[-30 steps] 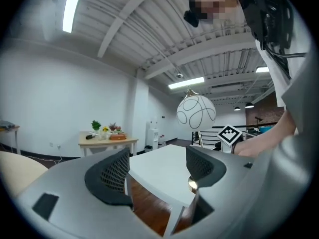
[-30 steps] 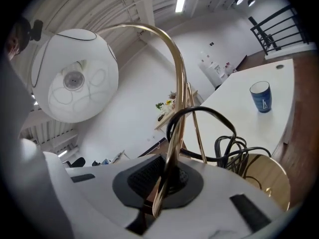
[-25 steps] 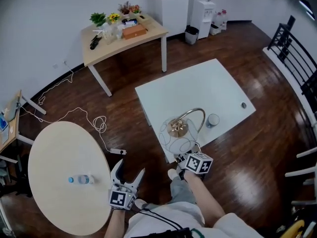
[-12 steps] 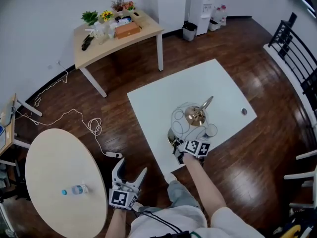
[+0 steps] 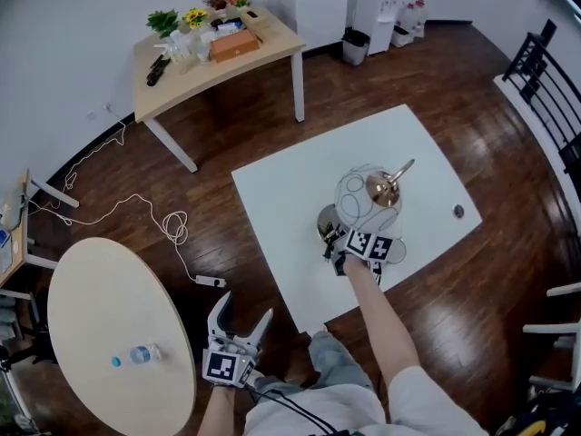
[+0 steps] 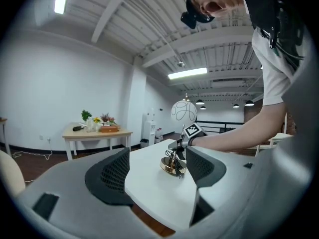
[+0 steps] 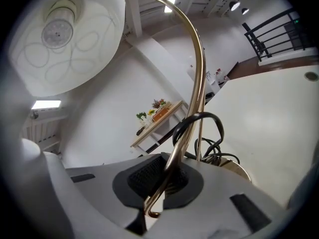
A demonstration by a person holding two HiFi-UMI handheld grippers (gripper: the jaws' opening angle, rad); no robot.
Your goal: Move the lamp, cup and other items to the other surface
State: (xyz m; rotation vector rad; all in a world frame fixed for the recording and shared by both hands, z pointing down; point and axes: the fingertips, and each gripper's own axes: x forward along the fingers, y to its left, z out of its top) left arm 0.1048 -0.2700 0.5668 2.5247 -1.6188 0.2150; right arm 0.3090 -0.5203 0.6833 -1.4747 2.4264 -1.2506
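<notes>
A lamp with a white globe shade, a curved brass stem and a round brass base stands on the white table. Its black cord is coiled at the base. My right gripper is shut on the brass stem low down, just above the base. A grey cup shows partly behind the right gripper's marker cube. My left gripper is open and holds nothing, low over the floor between the two tables; its jaws point toward the lamp.
A round beige table at the left carries a water bottle. A small round object lies near the white table's right corner. A power strip and cable lie on the floor. A wooden table with plants stands at the back.
The right gripper has carried the lamp from the white table's near edge farther in, and the shade has swung up and away. The left gripper has stayed open in place.
</notes>
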